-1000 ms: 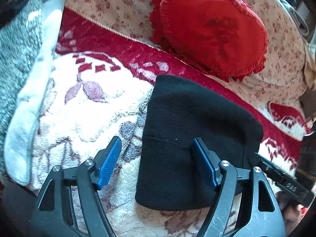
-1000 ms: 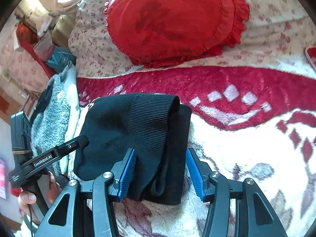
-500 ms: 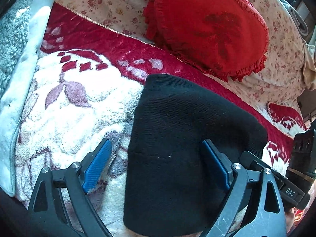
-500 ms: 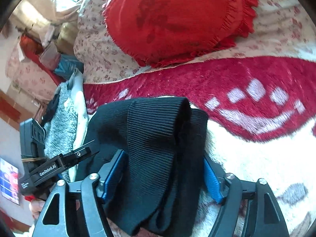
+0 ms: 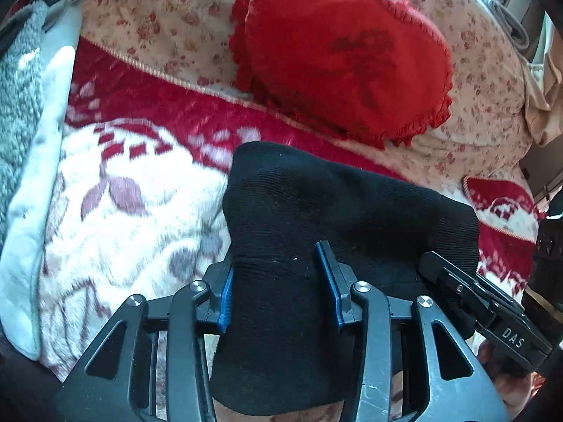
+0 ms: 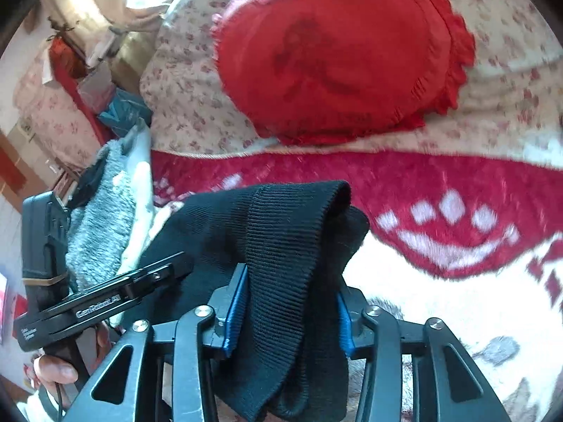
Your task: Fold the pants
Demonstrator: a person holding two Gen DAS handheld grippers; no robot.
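- Left tool (image 5: 279, 283): at lower centre of the left wrist view; jaws closing, the blue pads (image 5: 226, 297) pressed against a bunched edge of the black pants (image 5: 316, 207) gathered between them; the fabric fills the gap from pad to pad.
- Right tool (image 6: 288, 311): at lower centre of the right wrist view; jaws closing on the ribbed band of the pants (image 6: 281, 246); the left blue pad lies against the cloth; the right pad is mostly hidden behind it; several layers hang down between the fingers.
- Each tool shows in the other's camera: the right one at the lower right edge of the left view; the left one at the lower left of the right view, with a hand (image 6: 52, 369) round its grip.
- Pants: a compact folded black bundle spanning both tools, in the middle and lower part of each frame; it sits over the white and red patterned blanket (image 5: 133, 211) on the bed.
- Red heart-shaped cushion (image 5: 348, 56): in the upper centre of both views, beyond the pants and apart from them; it rests on a floral cover (image 5: 158, 24).
- Grey fleecy cloth (image 5: 17, 88): along the left edge of the left view, beside the blanket.
- Right view is blurred in its upper half.
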